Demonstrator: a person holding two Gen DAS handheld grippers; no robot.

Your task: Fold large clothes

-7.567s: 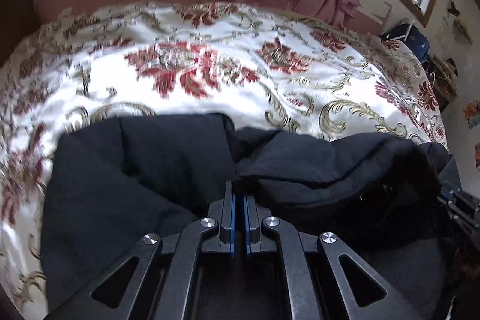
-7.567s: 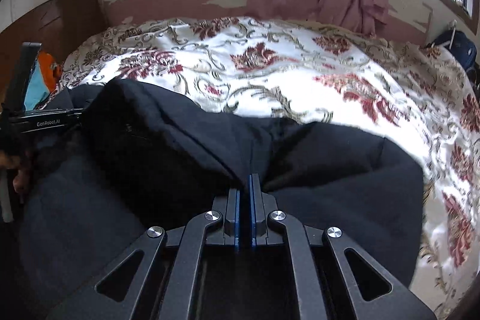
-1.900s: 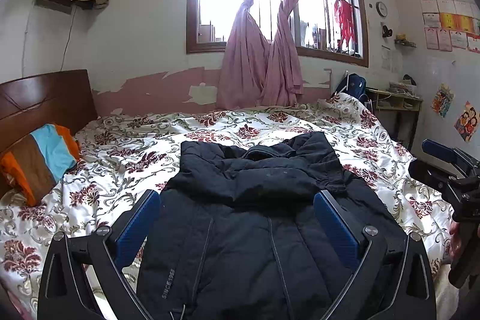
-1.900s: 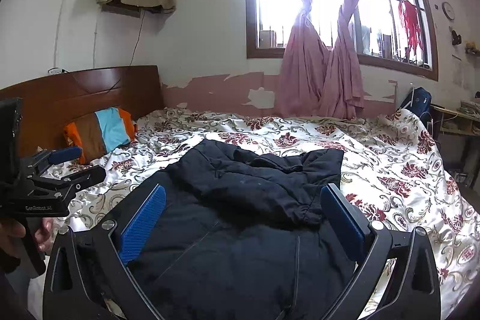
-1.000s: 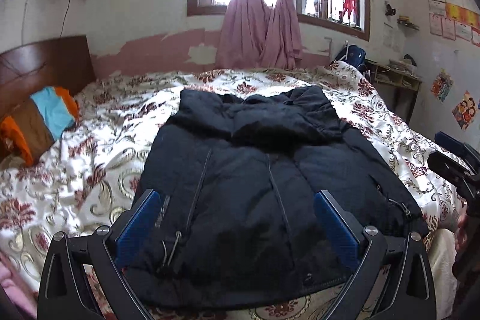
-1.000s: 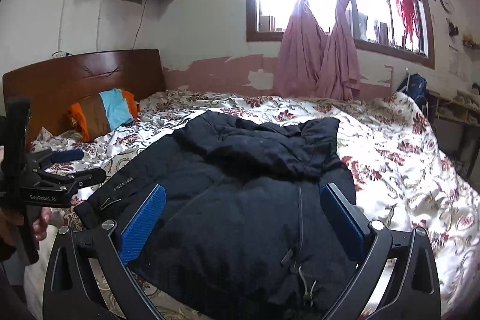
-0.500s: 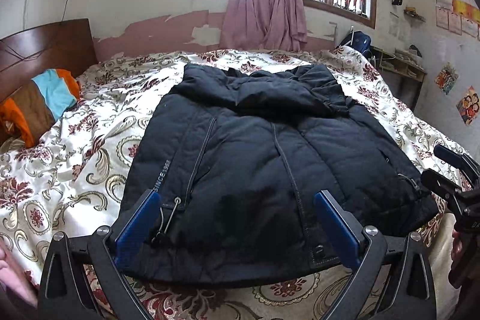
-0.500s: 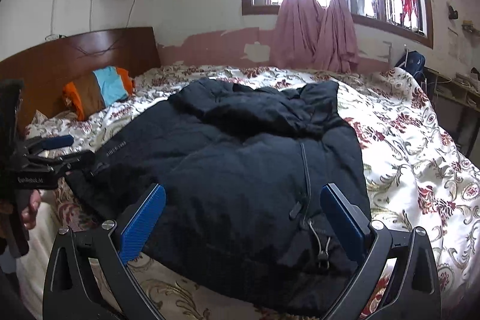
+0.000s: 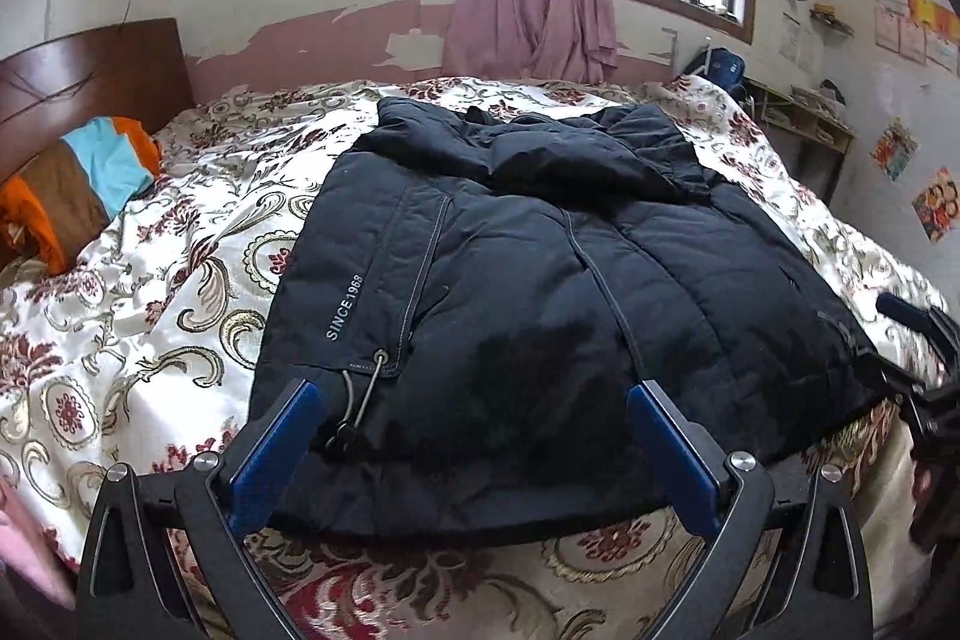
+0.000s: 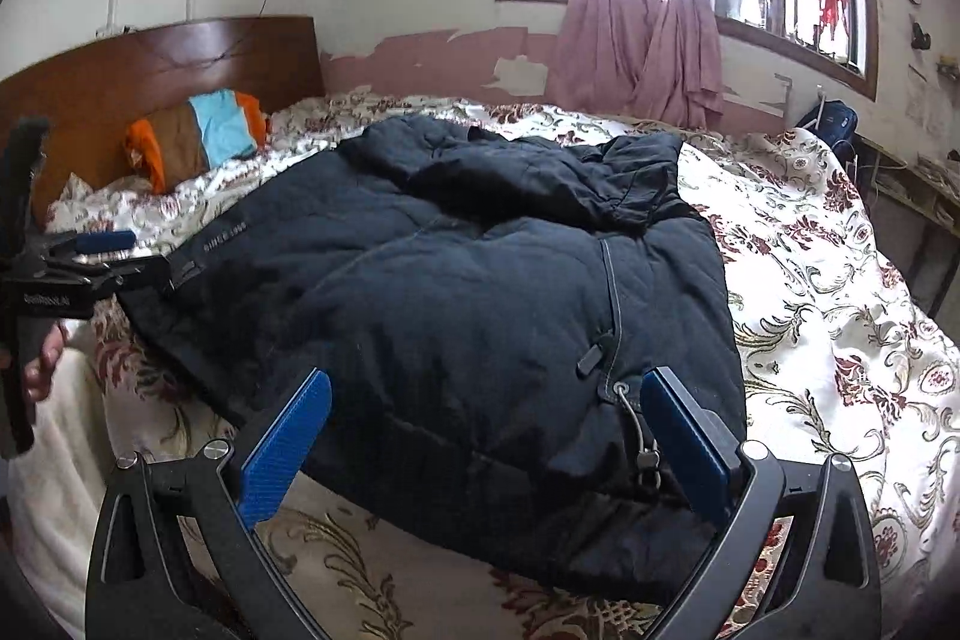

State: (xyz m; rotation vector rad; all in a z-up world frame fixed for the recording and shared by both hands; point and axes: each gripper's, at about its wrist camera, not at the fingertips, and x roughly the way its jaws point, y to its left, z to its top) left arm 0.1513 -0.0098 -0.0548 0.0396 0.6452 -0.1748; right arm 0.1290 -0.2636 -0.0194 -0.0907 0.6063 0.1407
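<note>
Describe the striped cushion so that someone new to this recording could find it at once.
Start at the bed with its floral cover and go to the wooden headboard. The cushion leans there, the only thing banded in orange, brown and light blue, well apart from the dark jacket.

White lettering reading "SINCE 1968" runs along the black jacket [image 9: 540, 292] near its hem. The left gripper [image 10: 90, 274], seen from the right, bears a blurred name like "GenRobot.AI".

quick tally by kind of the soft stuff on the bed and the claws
jackets: 1, black jacket
pillows: 1, striped pillow
bedspreads: 1, floral bedspread
claws: 2, left claw, right claw, both open
total: 5
</note>
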